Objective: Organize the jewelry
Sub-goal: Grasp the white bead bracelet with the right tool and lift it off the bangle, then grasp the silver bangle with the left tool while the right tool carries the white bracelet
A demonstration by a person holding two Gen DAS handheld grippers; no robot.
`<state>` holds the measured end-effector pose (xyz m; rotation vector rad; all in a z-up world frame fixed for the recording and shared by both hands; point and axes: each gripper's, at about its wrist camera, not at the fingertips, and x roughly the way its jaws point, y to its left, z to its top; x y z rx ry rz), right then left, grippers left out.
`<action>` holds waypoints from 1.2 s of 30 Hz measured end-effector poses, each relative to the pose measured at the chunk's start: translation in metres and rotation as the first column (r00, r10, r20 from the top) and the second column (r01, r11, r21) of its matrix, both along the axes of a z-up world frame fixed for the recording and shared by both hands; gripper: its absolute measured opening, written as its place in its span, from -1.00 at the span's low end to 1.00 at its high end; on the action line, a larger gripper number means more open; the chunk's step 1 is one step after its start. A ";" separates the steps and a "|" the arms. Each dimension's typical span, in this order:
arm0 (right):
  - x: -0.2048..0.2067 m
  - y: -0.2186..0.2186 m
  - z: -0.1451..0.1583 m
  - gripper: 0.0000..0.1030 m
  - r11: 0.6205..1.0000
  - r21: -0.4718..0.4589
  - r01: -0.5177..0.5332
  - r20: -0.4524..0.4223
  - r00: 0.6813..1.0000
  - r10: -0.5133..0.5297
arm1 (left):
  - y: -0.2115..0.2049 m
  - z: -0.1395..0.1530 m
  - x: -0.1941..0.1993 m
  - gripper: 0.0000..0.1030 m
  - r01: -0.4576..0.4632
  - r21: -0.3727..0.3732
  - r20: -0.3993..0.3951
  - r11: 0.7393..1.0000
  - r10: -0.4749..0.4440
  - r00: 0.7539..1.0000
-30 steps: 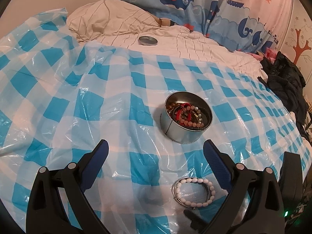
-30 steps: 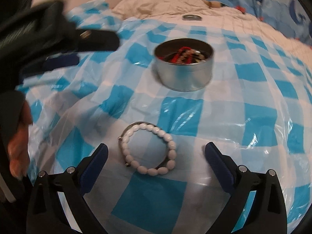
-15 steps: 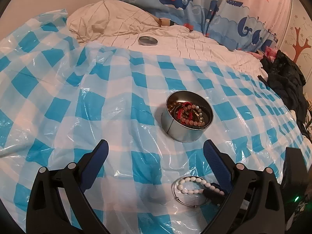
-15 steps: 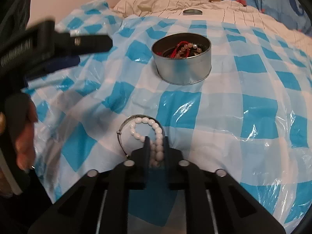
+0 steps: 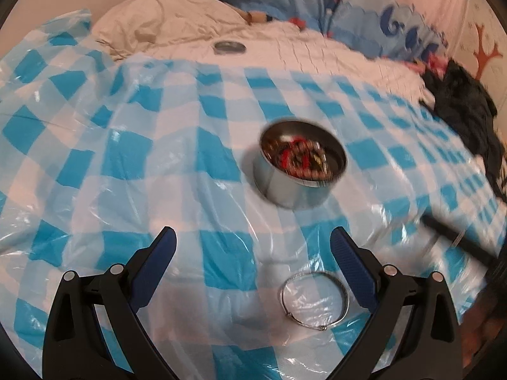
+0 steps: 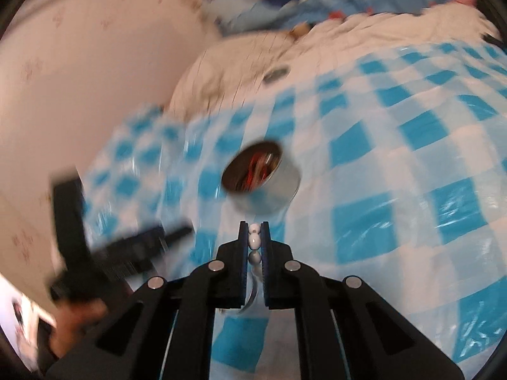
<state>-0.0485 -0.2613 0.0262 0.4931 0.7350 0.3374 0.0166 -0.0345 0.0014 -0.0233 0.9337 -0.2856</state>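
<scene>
My right gripper [image 6: 254, 232] is shut on a white bead bracelet [image 6: 254, 240], whose beads show between the pads; it is lifted off the cloth and points toward the round metal tin [image 6: 263, 186]. That tin [image 5: 299, 164] holds red and dark bead jewelry. A thin silver bangle [image 5: 313, 300] lies on the blue-checked plastic sheet [image 5: 126, 174] just inside my left gripper's right finger. My left gripper [image 5: 253, 243] hovers open above the sheet with nothing between its fingers. The right gripper's dark fingers [image 5: 456, 240] show blurred at the right edge of the left wrist view.
The tin's lid [image 5: 229, 47] rests on the cream quilt [image 5: 177, 25] behind the sheet. Dark clothing [image 5: 465, 110] is heaped at the right. Whale-print bedding [image 5: 364, 3] lines the back. A person's hand [image 6: 76, 323] holds the left gripper at lower left.
My right gripper closed on the white bead bracelet and lifted it off the sheet toward the tin, rolling as it went. The silver bangle stays behind alone. The left gripper dipped slightly.
</scene>
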 end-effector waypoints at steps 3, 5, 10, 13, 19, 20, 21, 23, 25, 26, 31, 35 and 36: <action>0.001 -0.018 0.004 -0.84 0.998 0.040 0.058 0.004 0.998 -0.058 | -0.020 -0.015 -0.005 0.82 0.078 0.042 -0.015 0.996 -0.077 0.997; 0.006 -0.023 0.002 -0.84 0.995 0.073 0.062 -0.012 0.998 -0.061 | -0.033 -0.023 -0.010 0.82 0.132 0.078 -0.023 0.988 -0.131 0.991; 0.009 -0.018 0.002 -0.84 0.996 0.077 0.044 -0.024 0.999 -0.042 | -0.054 -0.040 -0.027 0.82 0.222 0.158 -0.033 0.962 -0.220 0.975; 0.006 -0.016 0.000 -0.83 0.997 0.072 0.035 -0.027 0.999 -0.033 | -0.050 -0.041 -0.029 0.82 0.225 0.126 -0.045 0.966 -0.221 0.974; 0.007 -0.013 -0.004 -0.82 0.997 0.070 0.023 -0.038 0.999 -0.021 | -0.057 -0.045 -0.043 0.82 0.301 0.111 -0.059 0.947 -0.296 0.953; 0.007 -0.012 -0.004 -0.82 0.997 0.070 0.022 -0.038 0.999 -0.019 | -0.058 -0.045 -0.045 0.78 0.307 0.110 -0.055 0.945 -0.303 0.951; 0.007 -0.012 -0.004 -0.82 0.997 0.069 0.021 -0.037 0.999 -0.018 | -0.059 -0.045 -0.046 0.70 0.316 0.101 -0.054 0.943 -0.312 0.948; 0.007 -0.012 -0.004 -0.82 0.997 0.069 0.018 -0.034 0.999 -0.016 | -0.059 -0.044 -0.047 0.27 0.336 0.070 -0.069 0.939 -0.331 0.941; 0.006 -0.012 -0.003 -0.82 0.998 0.068 0.016 -0.029 0.999 -0.014 | -0.059 -0.042 -0.047 0.22 0.340 0.063 -0.069 0.938 -0.336 0.939; 0.006 -0.012 -0.003 -0.82 0.998 0.067 0.015 -0.027 1.000 -0.013 | -0.059 -0.042 -0.046 0.22 0.341 0.050 -0.071 0.939 -0.337 0.939; 0.007 -0.011 -0.004 -0.82 0.998 0.055 0.011 -0.032 0.999 -0.010 | -0.056 -0.036 -0.046 0.22 0.340 0.028 -0.057 0.940 -0.338 0.939; 0.012 0.005 -0.015 0.12 0.997 -0.075 -0.012 -0.108 0.994 0.004 | -0.053 -0.032 -0.043 0.22 0.329 0.031 -0.053 0.944 -0.327 0.944; 0.014 0.011 -0.019 0.24 0.991 -0.130 -0.018 -0.126 0.992 0.002 | -0.052 -0.031 -0.042 0.22 0.325 0.033 -0.053 0.945 -0.323 0.945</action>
